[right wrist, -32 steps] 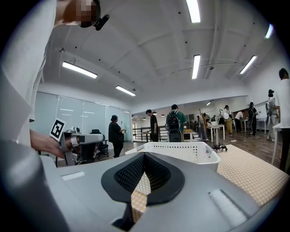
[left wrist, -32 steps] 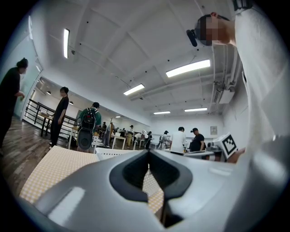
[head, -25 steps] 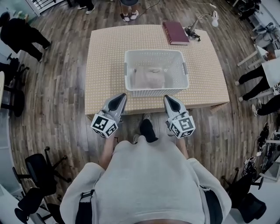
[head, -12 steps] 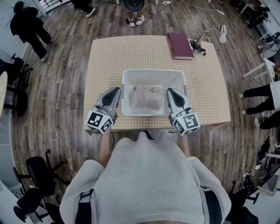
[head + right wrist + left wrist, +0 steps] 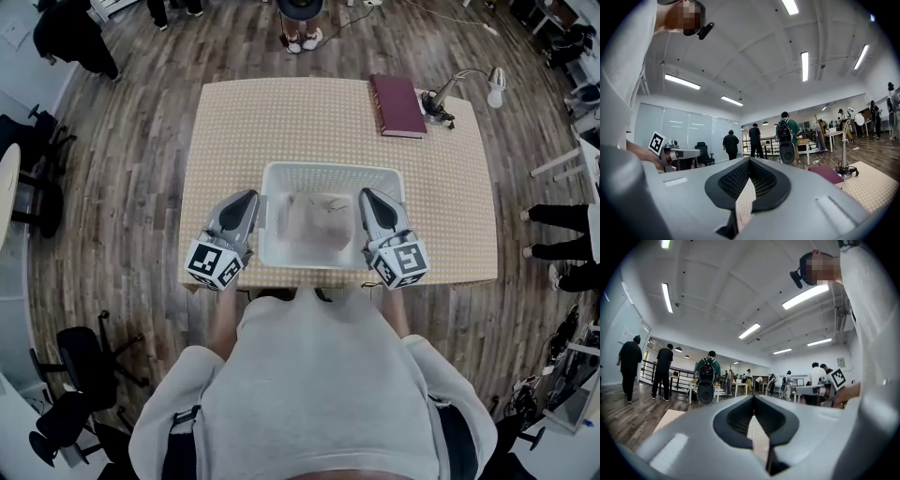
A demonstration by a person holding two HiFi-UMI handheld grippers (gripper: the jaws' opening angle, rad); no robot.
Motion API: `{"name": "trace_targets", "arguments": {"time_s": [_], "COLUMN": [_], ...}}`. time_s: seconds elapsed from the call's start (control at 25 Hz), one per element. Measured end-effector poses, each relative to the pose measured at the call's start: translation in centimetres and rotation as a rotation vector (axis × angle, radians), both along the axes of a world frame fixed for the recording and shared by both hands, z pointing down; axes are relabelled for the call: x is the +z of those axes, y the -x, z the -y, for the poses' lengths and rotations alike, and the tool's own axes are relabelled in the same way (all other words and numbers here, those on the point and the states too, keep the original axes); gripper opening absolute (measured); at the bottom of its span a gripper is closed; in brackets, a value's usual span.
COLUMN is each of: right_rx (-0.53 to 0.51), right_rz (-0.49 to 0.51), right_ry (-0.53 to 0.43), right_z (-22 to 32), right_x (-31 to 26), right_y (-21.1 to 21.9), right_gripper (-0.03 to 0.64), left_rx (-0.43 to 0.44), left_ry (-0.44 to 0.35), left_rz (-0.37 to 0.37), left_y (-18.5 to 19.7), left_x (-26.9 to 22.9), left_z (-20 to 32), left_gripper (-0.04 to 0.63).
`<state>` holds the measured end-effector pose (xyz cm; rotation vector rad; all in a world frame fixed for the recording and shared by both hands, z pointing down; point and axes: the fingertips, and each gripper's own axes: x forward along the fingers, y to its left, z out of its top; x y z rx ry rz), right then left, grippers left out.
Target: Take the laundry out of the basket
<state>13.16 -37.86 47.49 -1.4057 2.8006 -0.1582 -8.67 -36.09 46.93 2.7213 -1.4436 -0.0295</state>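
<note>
Down on the beige worktop (image 5: 234,122): white basket (image 5: 328,172) near the 6 o'clock edge, pale laundry (image 5: 319,217) bunched inside. Left gripper (image 5: 251,196) just outside the basket's wall at 9 o'clock, right gripper (image 5: 367,195) across the wall at 3 o'clock. Both pointing to 12, fingers drawn together. Maroon book (image 5: 397,93) at the basket's 1 o'clock, desk lamp (image 5: 459,84) at the book's 3 o'clock.
</note>
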Motion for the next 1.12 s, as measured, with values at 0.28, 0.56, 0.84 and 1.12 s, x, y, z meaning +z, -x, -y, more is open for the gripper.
{"name": "trace_targets", "arguments": {"time_s": [0.28, 0.56, 0.84, 1.12], "right_rx": [0.059, 0.013, -0.044, -0.118], "right_rz": [-0.023, -0.465, -1.369, -1.346], "right_ry": [0.069, 0.027, -0.141, -0.067], "right_z": [0.2, -0.1, -0.7, -1.0], "right_x": [2.2, 4.9, 10.0, 11.7], "right_y": [0.3, 2.7, 4.0, 4.9], "right_gripper": [-0.002, -0.002, -0.002, -0.002], "left_rx": [0.021, 0.056, 0.058, 0.040], "left_ry": [0.064, 0.081, 0.069, 0.056], "left_rz": [-0.030, -0.056, -0.093, -0.129], "left_y": [1.9, 2.7, 3.5, 4.3], "left_x": [2.7, 3.5, 3.5, 2.5], "left_z": [1.2, 2.1, 1.5, 1.8], "left_gripper": [0.008, 0.008, 0.008, 0.008]}}
